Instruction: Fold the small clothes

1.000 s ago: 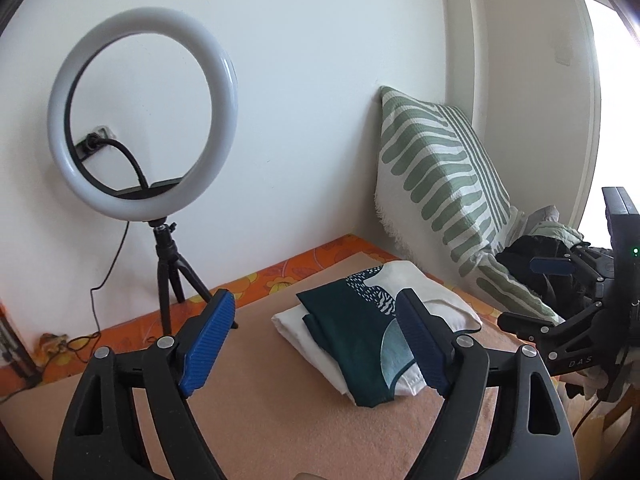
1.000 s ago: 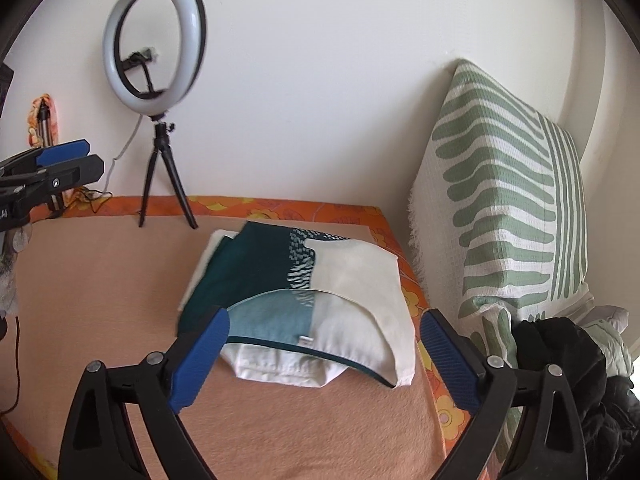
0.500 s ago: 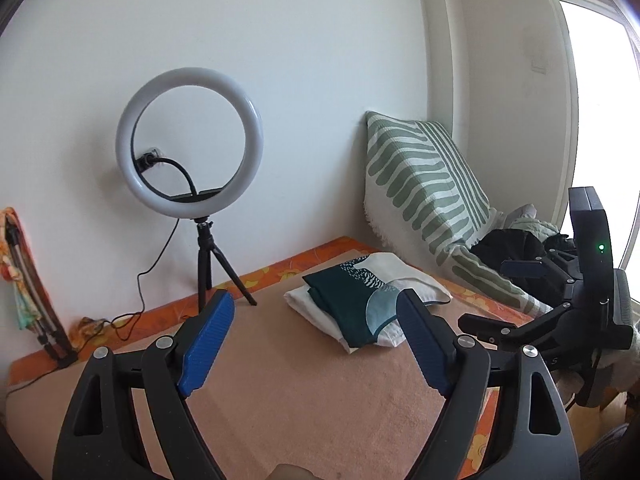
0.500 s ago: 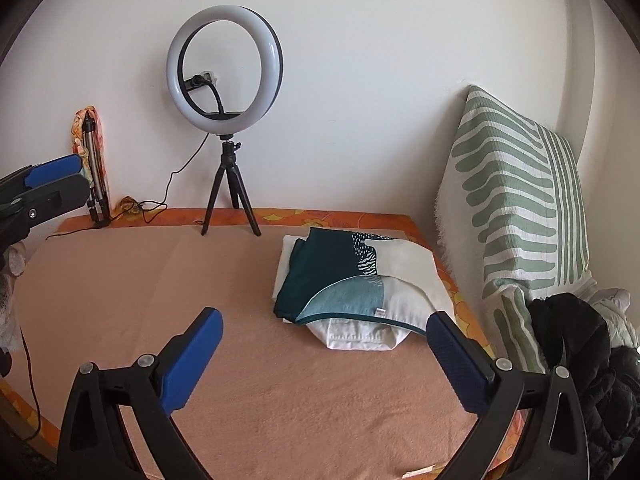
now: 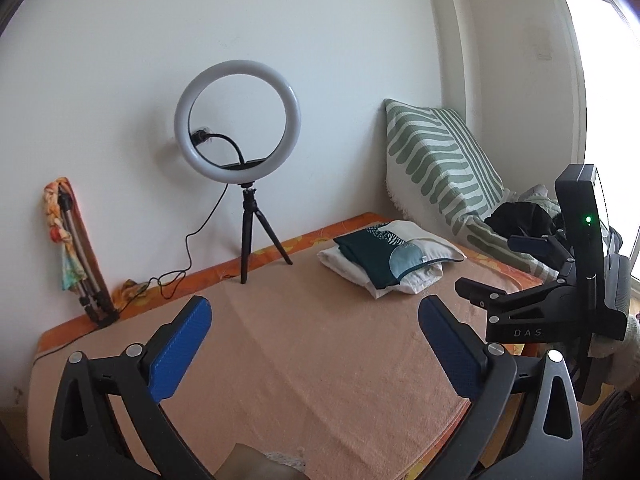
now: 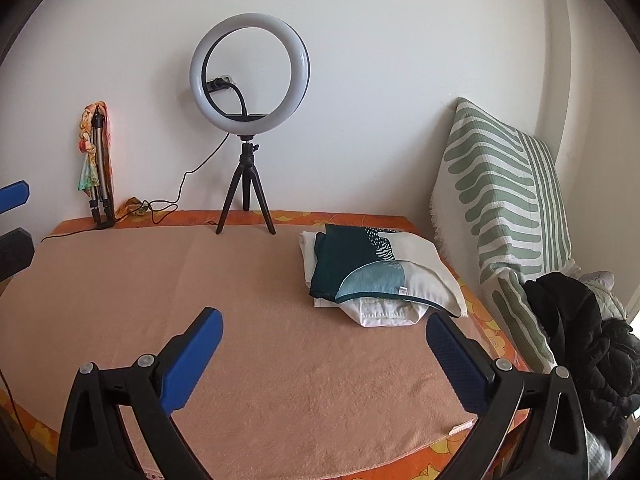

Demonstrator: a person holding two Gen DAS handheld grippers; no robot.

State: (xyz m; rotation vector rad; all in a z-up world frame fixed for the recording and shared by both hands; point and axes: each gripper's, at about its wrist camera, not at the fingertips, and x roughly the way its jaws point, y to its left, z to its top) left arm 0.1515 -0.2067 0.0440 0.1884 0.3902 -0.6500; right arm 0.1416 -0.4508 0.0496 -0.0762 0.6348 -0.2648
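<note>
A stack of folded small clothes (image 5: pixel 390 262), dark teal and cream on top of white, lies at the far right of the peach blanket (image 5: pixel 300 360); it also shows in the right wrist view (image 6: pixel 372 276). My left gripper (image 5: pixel 314 312) is open and empty, well back from the stack. My right gripper (image 6: pixel 322 320) is open and empty, near the blanket's front edge; it also shows in the left wrist view (image 5: pixel 516 280). A pile of dark unfolded clothes (image 6: pixel 580 332) lies at the right beside the pillow.
A ring light on a tripod (image 6: pixel 248 128) stands at the back against the wall, with its cable trailing left. A folded tripod (image 6: pixel 98 168) leans in the back left corner. A green striped pillow (image 6: pixel 504 200) leans against the right wall.
Both grippers have pulled back and away from the folded stack, which now sits far ahead. Both stay open and empty.
</note>
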